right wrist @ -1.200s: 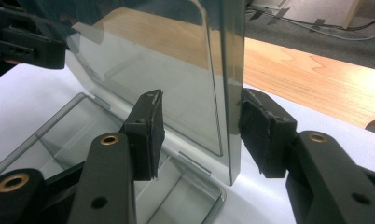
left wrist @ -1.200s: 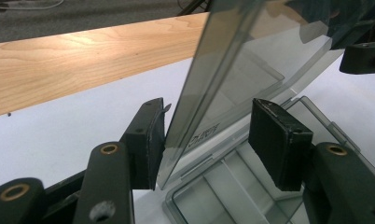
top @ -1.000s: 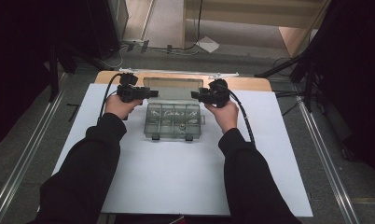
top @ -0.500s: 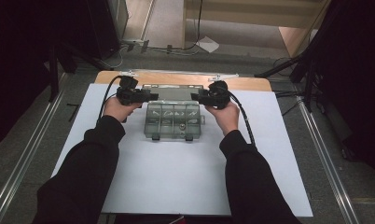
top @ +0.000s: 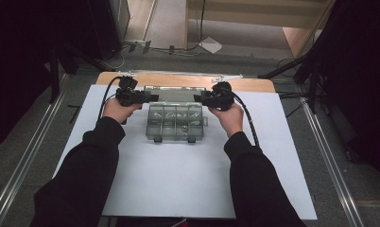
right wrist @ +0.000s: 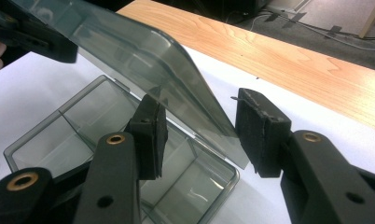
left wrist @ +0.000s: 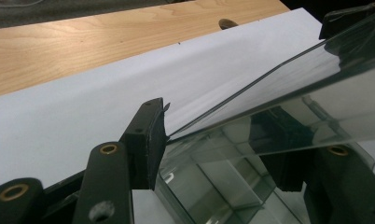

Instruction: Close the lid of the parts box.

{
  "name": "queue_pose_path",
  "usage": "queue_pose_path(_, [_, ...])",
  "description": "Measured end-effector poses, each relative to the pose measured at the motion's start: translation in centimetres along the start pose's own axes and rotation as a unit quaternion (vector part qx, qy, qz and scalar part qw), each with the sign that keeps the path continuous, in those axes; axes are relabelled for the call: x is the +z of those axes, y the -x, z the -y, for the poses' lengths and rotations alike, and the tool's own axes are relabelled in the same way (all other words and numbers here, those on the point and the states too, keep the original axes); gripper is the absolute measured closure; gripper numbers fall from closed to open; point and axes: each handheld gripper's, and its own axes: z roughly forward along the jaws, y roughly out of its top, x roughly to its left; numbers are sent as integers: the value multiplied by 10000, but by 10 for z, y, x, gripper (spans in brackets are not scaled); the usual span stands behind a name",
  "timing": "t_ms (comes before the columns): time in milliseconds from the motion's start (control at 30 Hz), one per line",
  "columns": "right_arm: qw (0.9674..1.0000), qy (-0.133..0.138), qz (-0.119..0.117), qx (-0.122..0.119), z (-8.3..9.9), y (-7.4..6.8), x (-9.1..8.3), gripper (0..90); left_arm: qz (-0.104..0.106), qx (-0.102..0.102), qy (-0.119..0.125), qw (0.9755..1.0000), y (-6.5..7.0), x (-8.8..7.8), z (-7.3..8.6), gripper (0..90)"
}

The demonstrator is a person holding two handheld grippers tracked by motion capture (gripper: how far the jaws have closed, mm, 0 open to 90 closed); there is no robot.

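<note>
A clear grey compartment box (top: 176,124) lies on the white sheet, its hinged lid (top: 176,91) tilted up at the far side. My left gripper (top: 152,98) is at the lid's left end and my right gripper (top: 197,98) at its right end, pointing at each other. In the left gripper view the lid (left wrist: 307,84) passes between my left gripper's (left wrist: 218,135) open jaws, its corner against one pad (left wrist: 150,135). In the right gripper view the lid (right wrist: 143,56) slants between my right gripper's (right wrist: 202,116) open jaws above the empty compartments (right wrist: 83,121); the right pad (right wrist: 260,135) stands apart.
The white sheet (top: 178,189) covers most of the wooden table (top: 254,84), with bare room in front of the box. Cables trail from both grippers. Metal rails run along both sides of the table. Floor cables and a paper scrap (top: 211,45) lie beyond the far edge.
The lid has swung up from the box between the two grippers. Both hands have stayed at the box's far corners.
</note>
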Motion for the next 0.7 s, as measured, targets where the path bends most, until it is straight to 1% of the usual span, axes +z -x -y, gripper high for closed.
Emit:
queue_pose_path(33, [10000, 0, -2, 0, 0, 0, 0, 550, -12, 17, -18, 10000, 0, -2, 0, 452])
queue_pose_path(67, [10000, -3, -2, 3, 0, 0, 0, 550, -19, 77, -35, 10000, 0, -4, 0, 452])
queue_pose_path(133, [10000, -7, 0, -1, 0, -1, 0, 550, -25, 87, -59, 9999, 1, -9, 0, 452])
queue_pose_path(233, [10000, -20, 8, -18, 0, -1, -1, 549, 7, 109, -22, 9999, 0, -17, 0, 452])
queue_pose_path(267, [10000, -26, 7, -21, 0, -1, -1, 549, -13, 129, -17, 9999, 0, -20, 1, 452])
queue_pose_path(300, [10000, -27, 5, -25, 0, -1, -1, 549, -1, 114, -28, 9999, -1, -23, 1, 452])
queue_pose_path(433, [10000, -50, 28, -34, 0, -3, -1, 547, -53, 147, -161, 9997, -3, -33, 3, 453])
queue_pose_path(467, [9999, -52, 33, -82, 0, -2, -1, 548, -76, 142, -195, 9997, -4, -37, 3, 453])
queue_pose_path(533, [9999, -76, 25, -76, -1, -3, -1, 547, -61, 115, -190, 9997, -6, -43, 3, 453])
queue_pose_path(600, [9999, -73, 27, -100, 0, -3, -2, 545, -108, 105, -209, 9997, -8, -50, 2, 454])
queue_pose_path(700, [9999, -72, 21, -95, 0, -4, -2, 543, -201, 51, -167, 9996, -10, -58, -2, 453])
